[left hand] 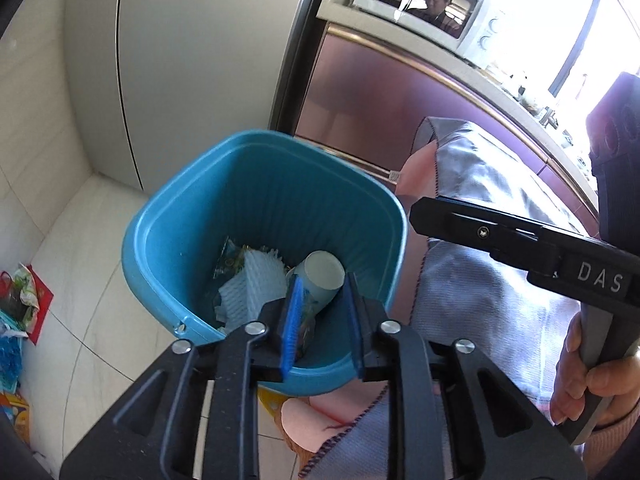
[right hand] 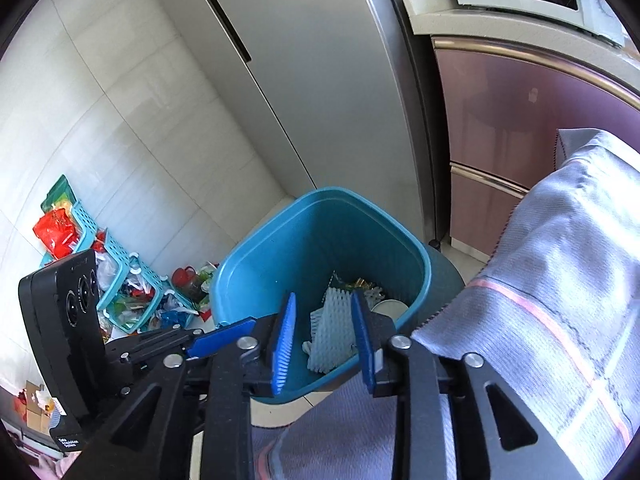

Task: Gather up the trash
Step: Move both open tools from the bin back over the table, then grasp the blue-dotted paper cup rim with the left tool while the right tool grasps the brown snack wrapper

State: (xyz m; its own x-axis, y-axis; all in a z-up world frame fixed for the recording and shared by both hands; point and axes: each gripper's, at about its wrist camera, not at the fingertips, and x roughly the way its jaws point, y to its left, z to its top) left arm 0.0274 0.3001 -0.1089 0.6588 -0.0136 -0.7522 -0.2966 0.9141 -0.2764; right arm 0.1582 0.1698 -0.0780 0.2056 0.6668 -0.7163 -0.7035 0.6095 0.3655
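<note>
One blue bin — inside: one paper cup, one white foam net; two tongs.

Pale tiled floor carries it all here: the blue bin stands on it just in front of the fridge. Off by the wall, a heap of bright wrappers and turquoise baskets lies on the tiles, well apart from the bin.

White letters "DAS" stand on the black body of the right gripper. A small white label on the left gripper is too small to read.
</note>
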